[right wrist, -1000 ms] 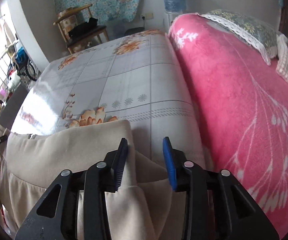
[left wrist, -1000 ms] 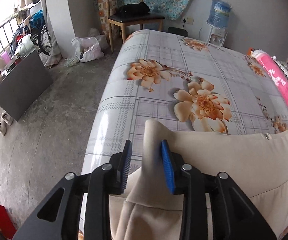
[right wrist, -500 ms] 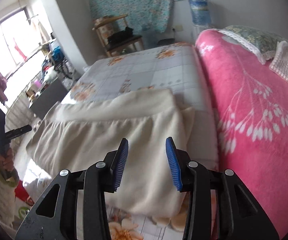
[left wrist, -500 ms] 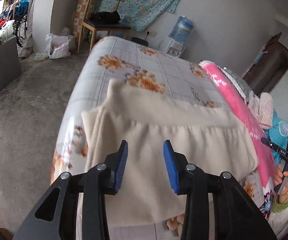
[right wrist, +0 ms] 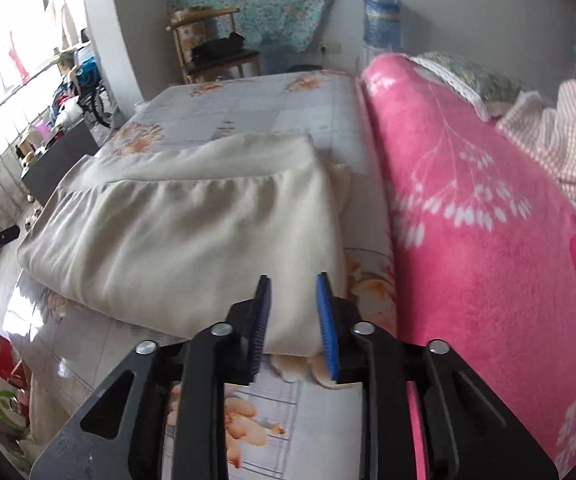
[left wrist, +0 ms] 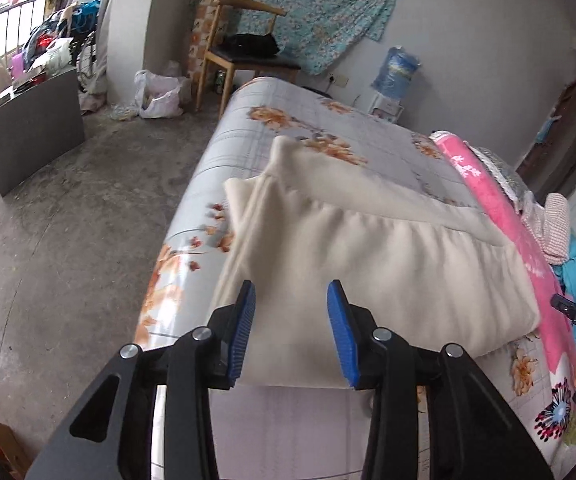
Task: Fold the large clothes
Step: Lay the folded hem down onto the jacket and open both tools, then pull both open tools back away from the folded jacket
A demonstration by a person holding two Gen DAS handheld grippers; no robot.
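Garment point(left wrist: 368, 264) released, folded on bed point(left wrist: 328, 128); both hand-held grippers point(left wrist: 291, 332) point(right wrist: 292, 320) withdrawn, jaws just opening, empty.

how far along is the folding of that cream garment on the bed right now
Done: the cream garment lies folded over on the bed, its top layer doubled back.

In hand: nothing. The left gripper has just been opening with no cloth between its pads, and the right gripper is open and empty too.

Left: it looks wide enough for another fold, probably.
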